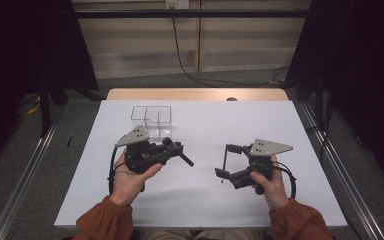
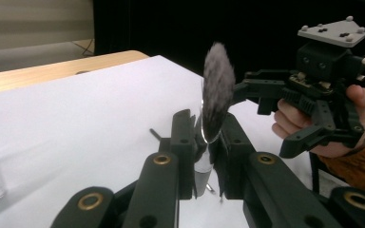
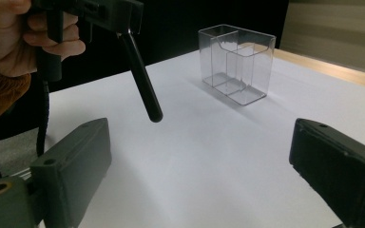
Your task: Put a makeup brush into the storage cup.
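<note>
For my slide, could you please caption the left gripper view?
Left gripper clamps a makeup brush bristles-up above the white table, with the open right gripper facing it.

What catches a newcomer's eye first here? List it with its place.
The makeup brush clamped in the left gripper, held above the white table, bristles up and black handle pointing down. Behind it, the clear plastic organizer stands at the table's far left. The right gripper is held open, holding nothing.
</note>
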### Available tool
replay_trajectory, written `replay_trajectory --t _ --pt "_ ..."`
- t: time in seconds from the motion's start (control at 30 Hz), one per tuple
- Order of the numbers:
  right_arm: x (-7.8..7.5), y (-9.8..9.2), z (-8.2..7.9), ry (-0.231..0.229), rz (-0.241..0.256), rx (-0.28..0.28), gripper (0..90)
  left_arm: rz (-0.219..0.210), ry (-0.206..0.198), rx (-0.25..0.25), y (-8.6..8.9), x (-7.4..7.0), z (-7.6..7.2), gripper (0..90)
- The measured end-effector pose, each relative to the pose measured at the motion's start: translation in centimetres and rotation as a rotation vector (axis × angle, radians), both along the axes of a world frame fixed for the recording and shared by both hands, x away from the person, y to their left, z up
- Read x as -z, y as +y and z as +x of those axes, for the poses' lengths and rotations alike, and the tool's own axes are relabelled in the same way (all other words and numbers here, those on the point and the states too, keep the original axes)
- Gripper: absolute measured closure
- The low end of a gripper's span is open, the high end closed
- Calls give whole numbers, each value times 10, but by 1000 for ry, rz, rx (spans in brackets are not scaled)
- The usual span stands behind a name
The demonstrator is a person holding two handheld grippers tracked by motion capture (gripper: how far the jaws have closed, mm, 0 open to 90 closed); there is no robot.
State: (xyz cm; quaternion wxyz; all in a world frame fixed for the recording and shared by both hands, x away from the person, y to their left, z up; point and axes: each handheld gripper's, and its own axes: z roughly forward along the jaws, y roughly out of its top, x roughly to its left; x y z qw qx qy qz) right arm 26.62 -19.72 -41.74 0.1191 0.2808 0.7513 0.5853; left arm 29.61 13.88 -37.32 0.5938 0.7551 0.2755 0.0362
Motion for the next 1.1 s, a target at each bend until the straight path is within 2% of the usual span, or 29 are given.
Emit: replay_trajectory --t 0.07,0.17,0.3,0.4,0.63,0.83,1.1 --pt "1 -2 0 -21 5 38 60 6 -3 -6 4 0 0 798" --pt "5 -6 -1 -17 22 94 45 11 -5 -20 9 -1 0 798" --pt "7 -13 -5 -30 34 141 51 21 -6 -34 17 0 1 798" --pt "7 -18 -8 -46 40 163 47 33 -7 -37 22 0 1 798" --pt "8 -30 -19 -86 1 197 7 45 -7 -62 33 -1 2 798" --pt "9 -44 -24 -78 16 252 13 32 -9 -74 40 -2 4 798" --pt "14 -58 -31 -81 18 321 14 55 -9 -89 49 -3 5 798"
